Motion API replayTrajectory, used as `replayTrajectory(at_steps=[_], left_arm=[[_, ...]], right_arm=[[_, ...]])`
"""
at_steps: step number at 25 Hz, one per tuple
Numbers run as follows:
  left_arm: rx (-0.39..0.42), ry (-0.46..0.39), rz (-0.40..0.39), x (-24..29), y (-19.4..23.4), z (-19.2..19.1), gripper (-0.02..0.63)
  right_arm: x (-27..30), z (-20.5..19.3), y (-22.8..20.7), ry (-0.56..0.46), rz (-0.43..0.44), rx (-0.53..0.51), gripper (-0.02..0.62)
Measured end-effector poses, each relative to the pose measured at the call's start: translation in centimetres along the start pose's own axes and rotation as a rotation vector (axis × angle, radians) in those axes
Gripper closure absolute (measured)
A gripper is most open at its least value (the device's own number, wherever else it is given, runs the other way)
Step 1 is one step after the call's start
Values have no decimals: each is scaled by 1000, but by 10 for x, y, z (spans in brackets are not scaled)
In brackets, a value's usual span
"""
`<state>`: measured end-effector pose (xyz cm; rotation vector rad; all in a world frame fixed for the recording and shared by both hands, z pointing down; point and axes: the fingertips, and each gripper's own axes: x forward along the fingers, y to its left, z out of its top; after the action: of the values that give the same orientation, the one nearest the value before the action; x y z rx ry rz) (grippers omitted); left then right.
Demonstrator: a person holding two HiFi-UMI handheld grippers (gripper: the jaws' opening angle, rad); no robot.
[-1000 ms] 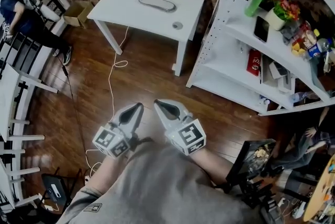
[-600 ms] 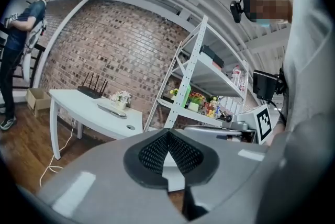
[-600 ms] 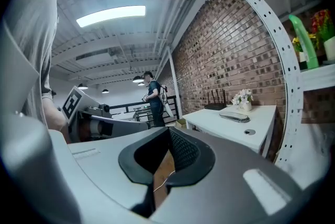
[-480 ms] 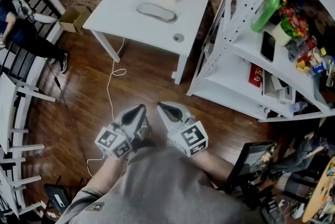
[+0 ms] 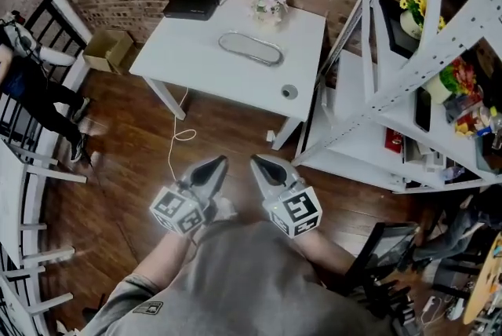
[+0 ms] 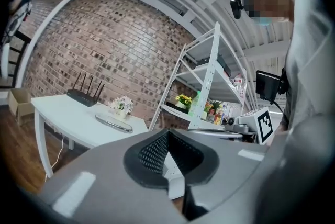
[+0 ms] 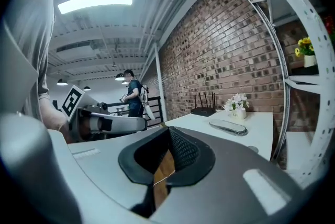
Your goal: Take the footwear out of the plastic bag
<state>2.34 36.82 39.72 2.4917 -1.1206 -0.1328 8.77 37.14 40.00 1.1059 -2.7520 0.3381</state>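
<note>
No plastic bag or footwear shows in any view. My left gripper [image 5: 219, 162] and right gripper [image 5: 256, 162] are held side by side over the wooden floor, both pointing at a white table [image 5: 200, 52]. Each is shut with nothing between its jaws. In the left gripper view the shut left gripper [image 6: 167, 133] faces the table [image 6: 63, 115], and the right gripper's marker cube [image 6: 264, 124] shows at the right. In the right gripper view the shut right gripper [image 7: 168, 130] faces the same table [image 7: 261, 126].
On the table stand a black router [image 5: 190, 6], a flower pot [image 5: 269, 2], an oval tray [image 5: 251, 49] and a small round item [image 5: 289, 92]. White shelving [image 5: 408, 83] with goods fills the right. A cable [image 5: 180, 136] lies on the floor. A cardboard box [image 5: 108, 50] and a person [image 5: 31, 83] are at the left.
Both grippers and the head view have advanced toward the white table, which now lies closer and more central. The jaws stay shut.
</note>
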Motion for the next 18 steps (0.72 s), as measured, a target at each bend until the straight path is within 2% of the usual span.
replayTrajectory(at_steps=[9,18], left_arm=[[-26,29,-49,4,69,15,604],[-31,53,-36,49,110,31,604]], right_arm=[[62,4,-5,17,-87,14,584],[100,13,-60,2,-118,36,583]])
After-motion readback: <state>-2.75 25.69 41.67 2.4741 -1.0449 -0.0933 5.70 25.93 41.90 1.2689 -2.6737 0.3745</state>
